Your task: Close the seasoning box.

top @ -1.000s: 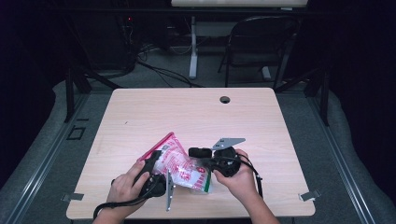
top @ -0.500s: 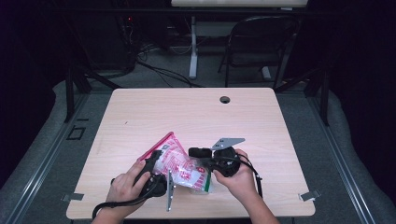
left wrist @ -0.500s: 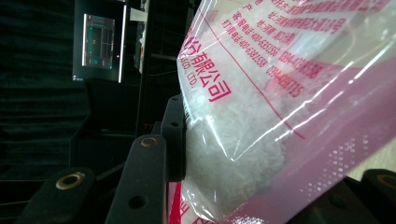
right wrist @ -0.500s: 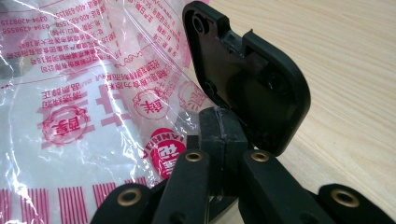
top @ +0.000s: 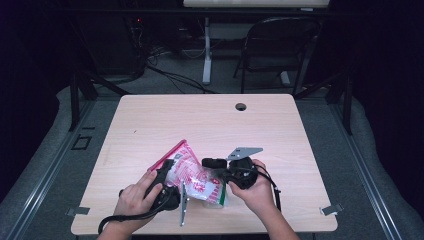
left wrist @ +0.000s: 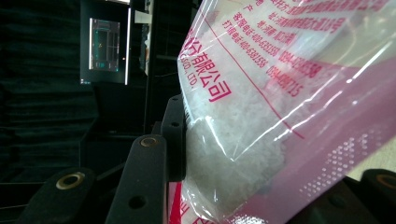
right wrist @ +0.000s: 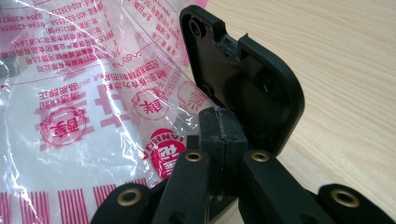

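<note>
A clear plastic bag (top: 192, 177) with red print and white granules lies at the table's near middle. My left gripper (top: 169, 171) comes at it from the left and is shut on it. In the left gripper view the bag (left wrist: 243, 116) bulges between the jaws of the left gripper (left wrist: 275, 158), one black finger (left wrist: 175, 130) pressing into the granules. My right gripper (top: 215, 164) meets the bag's right upper edge. In the right gripper view, the right gripper (right wrist: 219, 126) has its jaws together, with the bag's (right wrist: 84, 93) thin film edge pinched between them.
The wooden table (top: 210, 120) has a round cable hole (top: 241, 106) near its far edge. A dark chair (top: 280, 45) and cables stand on the floor beyond the table. Both hands sit close to the near edge.
</note>
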Action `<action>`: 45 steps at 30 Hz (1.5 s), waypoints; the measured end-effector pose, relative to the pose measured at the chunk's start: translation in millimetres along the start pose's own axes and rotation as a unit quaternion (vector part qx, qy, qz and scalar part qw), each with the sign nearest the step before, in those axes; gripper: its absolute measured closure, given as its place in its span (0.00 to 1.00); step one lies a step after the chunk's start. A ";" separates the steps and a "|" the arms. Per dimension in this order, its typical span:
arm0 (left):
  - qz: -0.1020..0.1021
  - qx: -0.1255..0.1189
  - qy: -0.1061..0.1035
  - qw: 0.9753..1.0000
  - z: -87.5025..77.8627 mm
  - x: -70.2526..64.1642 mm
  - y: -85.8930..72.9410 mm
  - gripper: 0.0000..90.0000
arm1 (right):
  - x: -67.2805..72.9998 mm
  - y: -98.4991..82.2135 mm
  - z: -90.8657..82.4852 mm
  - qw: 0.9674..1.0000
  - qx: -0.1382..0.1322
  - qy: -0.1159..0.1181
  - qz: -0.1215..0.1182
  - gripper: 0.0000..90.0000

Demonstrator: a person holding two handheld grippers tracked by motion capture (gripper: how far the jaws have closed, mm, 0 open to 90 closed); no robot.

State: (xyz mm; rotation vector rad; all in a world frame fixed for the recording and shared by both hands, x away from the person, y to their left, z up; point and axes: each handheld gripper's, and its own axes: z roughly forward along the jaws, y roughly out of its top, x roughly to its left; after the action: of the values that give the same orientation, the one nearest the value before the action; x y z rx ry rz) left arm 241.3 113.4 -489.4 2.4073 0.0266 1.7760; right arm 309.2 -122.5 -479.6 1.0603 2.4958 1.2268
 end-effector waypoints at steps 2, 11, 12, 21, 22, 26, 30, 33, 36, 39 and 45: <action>0.001 0.000 0.000 1.000 -0.3 0.2 0.4 0.75 | 0.0 0.0 -0.1 1.000 0.000 0.000 0.000 1.00; 0.005 0.001 0.002 1.000 -1.5 0.3 1.1 0.76 | -0.1 0.0 -0.2 1.000 0.000 0.001 0.000 1.00; 0.005 0.001 0.002 1.000 -1.5 0.4 1.2 0.76 | -0.1 0.0 -0.3 1.000 0.000 0.001 0.000 1.00; 0.009 0.002 0.006 1.000 -2.1 0.9 1.8 0.76 | -0.2 0.1 -0.3 1.000 -0.004 0.002 0.002 1.00; 0.010 0.001 0.007 1.000 -2.2 0.9 2.0 0.76 | -0.3 0.1 -0.3 1.000 -0.004 0.002 0.002 1.00; 0.013 0.001 0.008 1.000 -2.5 1.2 2.7 0.76 | -0.5 0.0 -0.4 1.000 -0.003 0.003 0.002 1.00; 0.015 0.001 0.008 1.000 -2.4 0.9 3.3 0.76 | -1.2 0.0 -0.3 1.000 -0.002 0.002 0.001 1.00; 0.016 0.003 0.007 1.000 -2.8 0.7 3.7 0.76 | -1.4 -0.2 0.1 1.000 -0.001 0.002 0.003 1.00; 0.022 0.004 0.010 1.000 -3.6 0.3 4.4 0.76 | -1.8 -0.6 1.1 1.000 -0.001 0.004 0.003 1.00; 0.025 0.003 0.013 1.000 -4.1 0.3 4.9 0.76 | -2.0 -0.6 1.3 1.000 -0.001 0.004 0.003 1.00; 0.029 0.004 0.014 0.999 -4.4 1.1 6.0 0.76 | -2.0 -0.5 0.7 1.000 -0.001 0.002 0.003 1.00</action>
State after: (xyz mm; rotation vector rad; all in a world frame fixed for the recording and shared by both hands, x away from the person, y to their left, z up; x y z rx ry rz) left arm 237.0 108.1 -486.2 2.4125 -0.0354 1.8372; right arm 310.7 -123.6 -480.7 1.0674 2.4956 1.2344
